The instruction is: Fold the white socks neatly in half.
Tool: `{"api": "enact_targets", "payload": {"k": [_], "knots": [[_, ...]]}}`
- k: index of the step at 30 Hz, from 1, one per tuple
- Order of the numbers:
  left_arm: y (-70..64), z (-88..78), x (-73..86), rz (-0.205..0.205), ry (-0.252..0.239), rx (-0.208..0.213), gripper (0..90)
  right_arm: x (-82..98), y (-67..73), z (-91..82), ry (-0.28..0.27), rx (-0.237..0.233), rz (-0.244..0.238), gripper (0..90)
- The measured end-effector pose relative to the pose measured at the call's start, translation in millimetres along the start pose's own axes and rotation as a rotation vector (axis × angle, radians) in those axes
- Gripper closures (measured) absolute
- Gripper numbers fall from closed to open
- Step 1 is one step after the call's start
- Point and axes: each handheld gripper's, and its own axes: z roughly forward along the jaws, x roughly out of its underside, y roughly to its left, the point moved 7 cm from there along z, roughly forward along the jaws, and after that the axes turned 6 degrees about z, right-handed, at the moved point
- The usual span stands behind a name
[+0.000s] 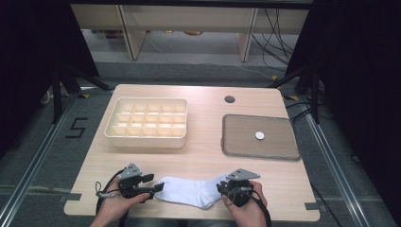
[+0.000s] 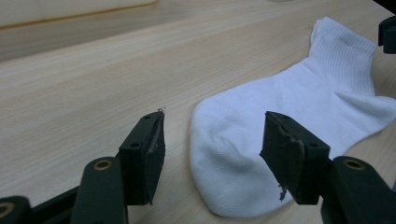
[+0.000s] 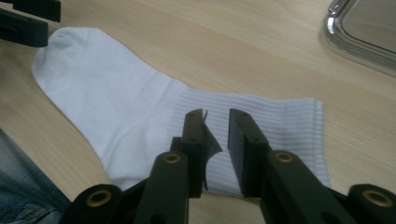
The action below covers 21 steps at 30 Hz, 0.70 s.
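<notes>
A: Where's our white sock [image 1: 189, 190]?
B: Flat, nearer us than the divided box [image 1: 146, 123]. Our left gripper [image 2: 210, 144] gapes around its toe; our right gripper [image 3: 215, 140] hovers, narrowly parted, over the cuff, ready to pinch both ends.

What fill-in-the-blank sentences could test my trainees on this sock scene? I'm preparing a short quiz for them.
1. The white sock lies flat on the ____ table.
2. The left gripper has its jaws ____ at the sock's toe end.
3. The divided organizer box has ____ in its compartments.
4. On the tray lies one small round ____ object.

Missing words: wooden; open; nothing; white
</notes>
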Motion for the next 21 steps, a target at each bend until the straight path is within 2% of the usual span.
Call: {"api": "enact_targets", "payload": {"k": [5, 6, 8, 11, 12, 15, 16, 17, 18, 21], "knots": [[1.9, 1.6, -0.8, -0.005, 0.02, -0.005, 42.0, -4.2, 8.1, 4.1, 0.025, -0.044, -0.013, 90.0], [3.0, 2.0, -1.6, -0.017, 0.02, -0.009, 42.2, -6.9, 11.5, 7.3, 0.023, -0.052, -0.014, 90.0], [4.0, 1.6, -1.6, -0.017, 0.027, -0.013, 42.9, -8.3, 12.5, 9.3, 0.027, -0.053, -0.025, 90.0], [4.6, 1.1, -1.4, -0.025, 0.054, -0.022, 43.4, -12.1, 21.0, 15.4, 0.062, -0.061, -0.037, 90.0], [5.4, 0.0, -0.6, -0.009, 0.08, -0.022, 43.2, -13.1, 22.5, 16.6, 0.065, -0.062, -0.047, 90.0], [4.6, 0.4, -2.0, -0.022, 0.078, -0.035, 42.9, -15.4, 29.2, 20.5, 0.082, -0.074, -0.049, 90.0], [6.5, -0.3, -0.9, 0.007, 0.106, -0.029, 42.8, -16.1, 35.9, 23.9, 0.107, -0.082, -0.05, 90.0], [6.5, -0.3, -0.9, 0.007, 0.106, -0.029, 42.8, -16.1, 35.9, 23.9, 0.107, -0.082, -0.05, 90.0], [5.3, 1.4, -1.1, -0.017, 0.096, -0.027, 42.8, -16.6, 39.5, 26.2, 0.114, -0.088, -0.053, 90.0], [3.7, 3.7, 1.1, -0.029, 0.108, -0.019, 43.4, -15.6, 51.6, 35.6, 0.154, -0.107, -0.081, 90.0]]}}
